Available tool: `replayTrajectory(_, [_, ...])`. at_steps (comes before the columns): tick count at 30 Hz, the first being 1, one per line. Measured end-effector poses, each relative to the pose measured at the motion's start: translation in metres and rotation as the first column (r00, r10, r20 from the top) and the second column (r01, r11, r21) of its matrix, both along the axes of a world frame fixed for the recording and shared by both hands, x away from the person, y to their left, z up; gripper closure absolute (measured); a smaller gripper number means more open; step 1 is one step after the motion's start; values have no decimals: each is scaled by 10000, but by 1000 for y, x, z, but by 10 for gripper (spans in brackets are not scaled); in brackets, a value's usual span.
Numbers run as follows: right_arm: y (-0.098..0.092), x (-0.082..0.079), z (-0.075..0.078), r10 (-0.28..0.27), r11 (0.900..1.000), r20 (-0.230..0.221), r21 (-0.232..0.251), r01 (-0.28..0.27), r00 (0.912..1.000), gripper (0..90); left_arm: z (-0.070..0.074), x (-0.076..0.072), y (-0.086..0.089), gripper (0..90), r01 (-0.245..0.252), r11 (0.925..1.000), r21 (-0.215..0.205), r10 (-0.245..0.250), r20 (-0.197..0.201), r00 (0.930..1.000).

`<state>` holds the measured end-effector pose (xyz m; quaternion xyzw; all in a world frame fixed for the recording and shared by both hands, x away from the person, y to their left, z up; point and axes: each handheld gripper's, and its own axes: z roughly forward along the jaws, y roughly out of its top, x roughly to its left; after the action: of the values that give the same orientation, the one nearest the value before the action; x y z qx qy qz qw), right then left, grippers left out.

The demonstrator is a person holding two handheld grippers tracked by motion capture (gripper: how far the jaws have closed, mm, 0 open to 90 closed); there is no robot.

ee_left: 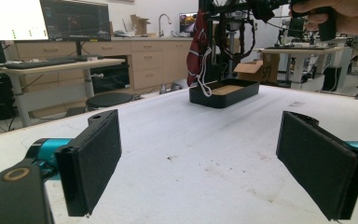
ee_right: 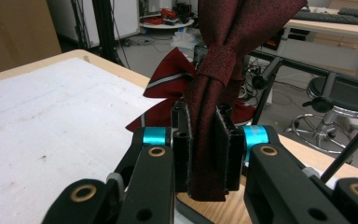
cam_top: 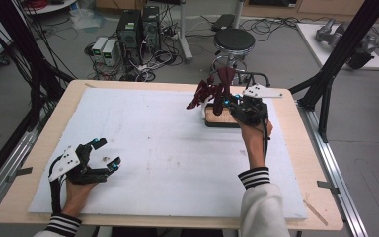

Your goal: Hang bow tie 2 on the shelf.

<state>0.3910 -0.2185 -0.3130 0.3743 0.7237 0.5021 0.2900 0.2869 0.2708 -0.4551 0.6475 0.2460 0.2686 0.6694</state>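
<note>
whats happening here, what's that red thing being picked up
A person works at a table with a claw in each hand. The right claw is shut on a dark red bow tie, held above a shallow black tray with a wooden floor near the table's far edge. A second red bow tie with a pale stripe hangs beside it. The left claw rests open near the front left.

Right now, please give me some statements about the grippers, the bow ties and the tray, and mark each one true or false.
1. The right gripper is shut on a dark red bow tie. True.
2. The left gripper holds a bow tie. False: its jaws stand open with nothing between them.
3. The black tray sits at the far side of the white mat. True.
4. The held bow tie lies flat inside the tray. False: it is lifted above it.
5. A second bow tie with a light stripe is visible. True.
</note>
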Motion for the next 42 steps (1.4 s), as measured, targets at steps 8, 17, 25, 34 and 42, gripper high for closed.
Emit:
replayTrajectory(8, [-2,10,-2,-209,9998,55,-25,209,9998,794,0,0,0,144,0,10000,9,0,-1,10000])
replayTrajectory(17, [-4,18,-1,-413,9991,26,109,412,9991,794,0,0,0,145,-10,10000,11,10,-6,10000])
replayTrajectory(25, [-7,27,3,-733,9972,76,126,732,9973,794,0,0,0,145,-1,10000,0,1,-7,10000])
replayTrajectory(34, [-13,38,-8,-1194,9927,-533,120,1202,9914,794,0,0,0,145,9,10000,-8,-9,-2,10000])
replayTrajectory(42, [-14,46,-16,-1299,9914,-968,42,1309,9868,793,0,0,0,145,8,10000,-5,-8,-2,10000])
